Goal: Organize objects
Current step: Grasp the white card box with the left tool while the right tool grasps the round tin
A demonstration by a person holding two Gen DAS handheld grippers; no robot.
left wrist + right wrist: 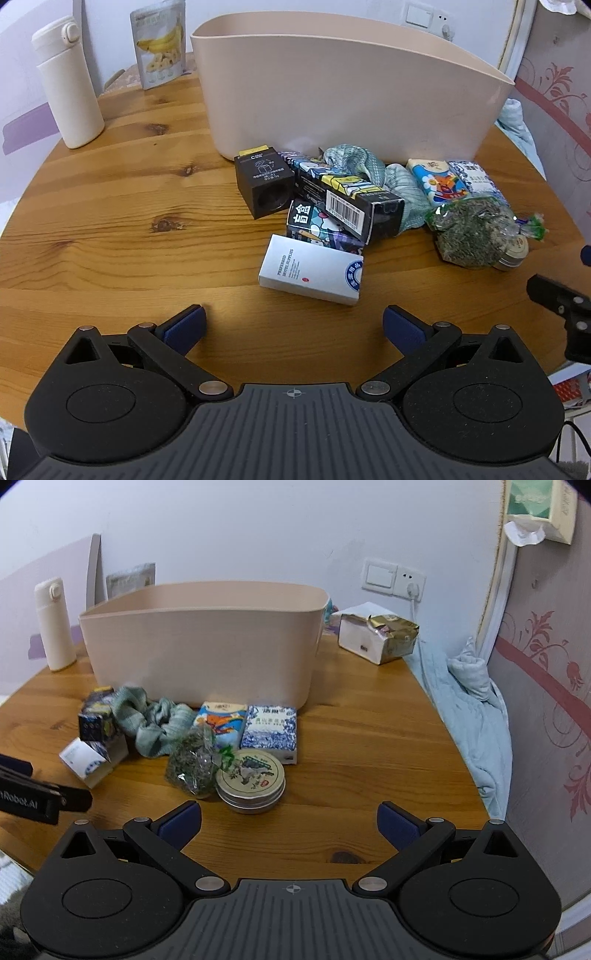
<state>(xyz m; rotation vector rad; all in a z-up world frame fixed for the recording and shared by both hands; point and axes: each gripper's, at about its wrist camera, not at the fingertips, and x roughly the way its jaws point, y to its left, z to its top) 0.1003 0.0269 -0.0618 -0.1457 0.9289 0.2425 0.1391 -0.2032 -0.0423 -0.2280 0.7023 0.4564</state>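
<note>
The white box (pixel 312 271) lies flat on the bench (pixel 110 229), straight ahead of the left hand-held gripper (pixel 293 326), its long side running across the gap. The round tin (pixel 251 781) is just ahead of the right hand-held gripper (pixel 290 821), a little to its left. Both stand wide apart and hold nothing. The basket (pixel 351 96) stands behind the pile.

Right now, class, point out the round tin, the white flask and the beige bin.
round tin (pixel 251 775): right wrist view, on its printed lid.
white flask (pixel 70 85): left wrist view, on its body.
beige bin (pixel 332 92): left wrist view, on its front wall.
</note>
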